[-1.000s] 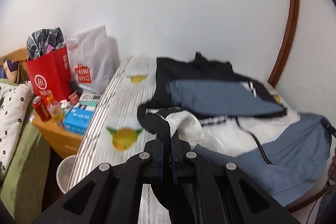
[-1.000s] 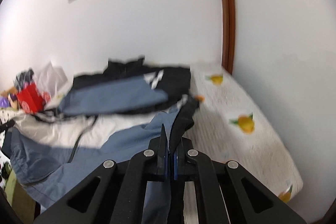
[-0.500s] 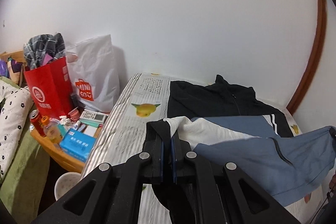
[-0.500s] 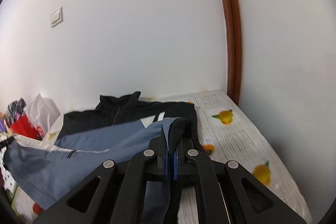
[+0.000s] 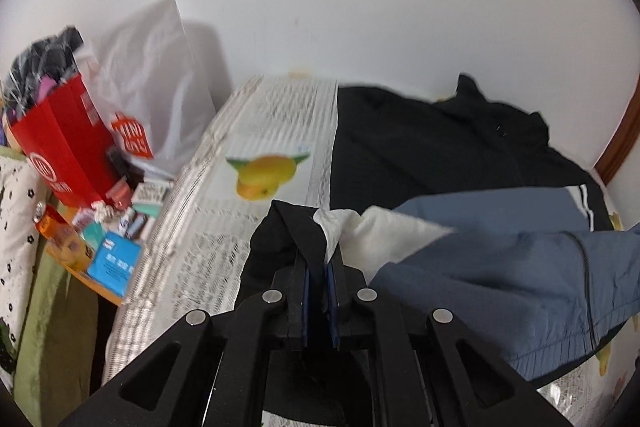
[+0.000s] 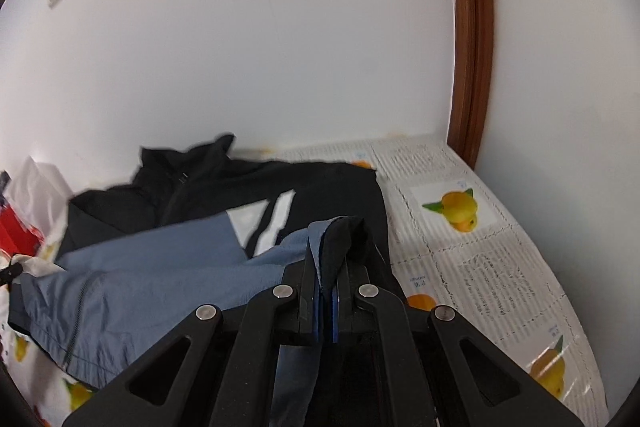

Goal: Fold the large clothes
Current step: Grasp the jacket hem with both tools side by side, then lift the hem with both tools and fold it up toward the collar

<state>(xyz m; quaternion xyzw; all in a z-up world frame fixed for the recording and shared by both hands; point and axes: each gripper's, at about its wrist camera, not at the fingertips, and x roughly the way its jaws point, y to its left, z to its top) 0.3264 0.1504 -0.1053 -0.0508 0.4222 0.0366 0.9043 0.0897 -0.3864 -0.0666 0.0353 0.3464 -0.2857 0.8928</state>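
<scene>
A large black, blue and white jacket (image 5: 440, 147) lies on the bed, collar toward the far wall. My left gripper (image 5: 318, 263) is shut on a bunched black and white corner of the jacket hem, held above the bed's left side. My right gripper (image 6: 326, 267) is shut on the blue and black corner at the other end of the hem. The blue lower half (image 6: 140, 267) hangs between the two grippers over the black upper half (image 6: 224, 187), which shows white stripes (image 6: 272, 223).
The bed cover (image 5: 260, 131) is white with printed text and mango pictures (image 6: 458, 207). Left of the bed a low table holds a red paper bag (image 5: 64, 147), a white plastic bag (image 5: 152, 75) and small boxes. A brown door frame (image 6: 470, 35) stands at the far right corner.
Both grippers have carried the jacket's lower edge toward the far wall and lower. The blue half now covers more of the black upper half, and the collar looks nearer.
</scene>
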